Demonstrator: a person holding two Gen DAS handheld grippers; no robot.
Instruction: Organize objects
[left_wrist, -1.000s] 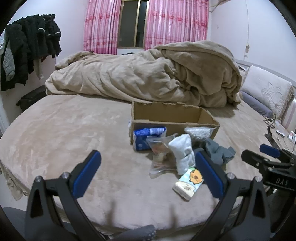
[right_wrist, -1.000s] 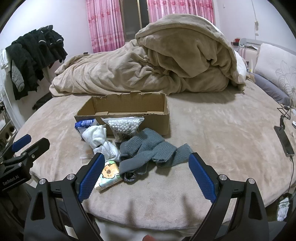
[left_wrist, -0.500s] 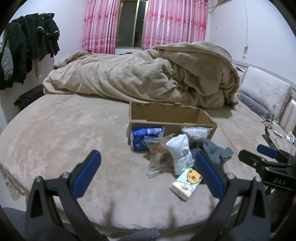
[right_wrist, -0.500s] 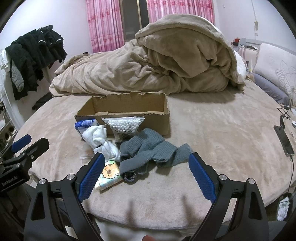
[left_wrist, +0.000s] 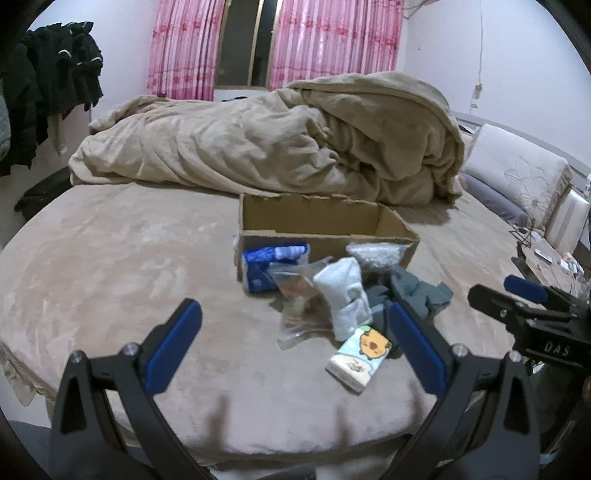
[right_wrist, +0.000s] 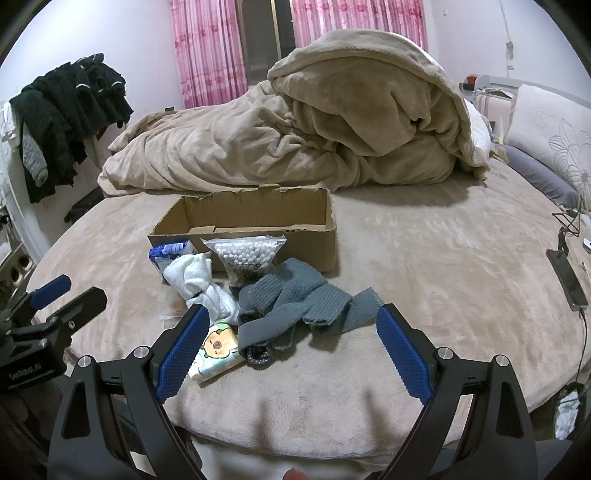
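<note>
An open cardboard box (left_wrist: 325, 221) (right_wrist: 258, 218) stands on the bed. In front of it lie a blue tissue pack (left_wrist: 266, 269), a clear plastic bag (left_wrist: 295, 295), a white sock roll (left_wrist: 345, 295) (right_wrist: 199, 284), a bag of cotton swabs (right_wrist: 247, 254), a grey knit cloth (right_wrist: 295, 299) (left_wrist: 421, 291) and a cartoon tissue pack (left_wrist: 358, 358) (right_wrist: 216, 349). My left gripper (left_wrist: 295, 347) is open and empty, near the bed's front edge. My right gripper (right_wrist: 291, 350) is open and empty, just short of the grey cloth.
A heaped beige blanket (left_wrist: 277, 147) fills the back of the round bed (left_wrist: 110, 266). Dark clothes (right_wrist: 66, 122) hang at the left. A phone on a cable (right_wrist: 567, 280) lies at the bed's right edge, with pillows (right_wrist: 550, 140) behind.
The left gripper has shifted slightly, so the objects sit a little left and higher in its view. The right gripper has held still. Both stay open.
</note>
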